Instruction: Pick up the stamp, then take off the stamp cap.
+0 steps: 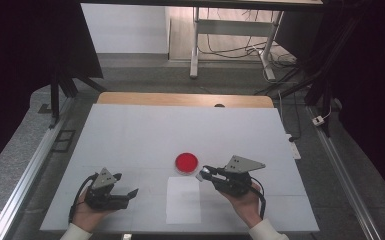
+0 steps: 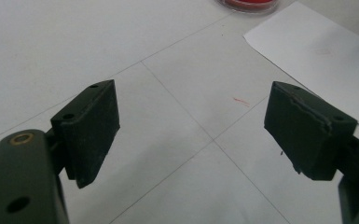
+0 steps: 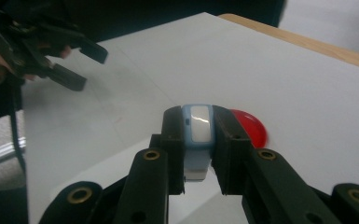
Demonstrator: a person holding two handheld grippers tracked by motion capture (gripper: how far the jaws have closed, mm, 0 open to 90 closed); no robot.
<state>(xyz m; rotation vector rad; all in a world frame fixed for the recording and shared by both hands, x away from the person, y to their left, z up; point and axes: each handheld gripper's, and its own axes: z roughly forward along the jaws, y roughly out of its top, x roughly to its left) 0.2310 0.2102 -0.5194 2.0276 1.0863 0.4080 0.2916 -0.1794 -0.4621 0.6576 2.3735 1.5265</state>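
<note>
My right gripper (image 1: 203, 173) is shut on a small light-blue and white block (image 3: 200, 120), pinched upright between its black jaws. It hangs just right of a round red dish (image 1: 186, 162) and above the far right corner of a white paper sheet (image 1: 183, 200). In the right gripper view the red dish (image 3: 252, 129) lies just behind the held block. My left gripper (image 1: 126, 184) rests near the front left of the table, open, with only bare tabletop between its pads (image 2: 93, 126). The left gripper view catches the dish rim (image 2: 249, 4) and the paper (image 2: 317, 42) ahead.
A white cover (image 1: 130, 135) lies over the table, with a wooden edge (image 1: 180, 99) along the far side. Metal rails (image 1: 35, 165) run along both sides. A desk frame with cables (image 1: 230, 45) stands on the floor beyond.
</note>
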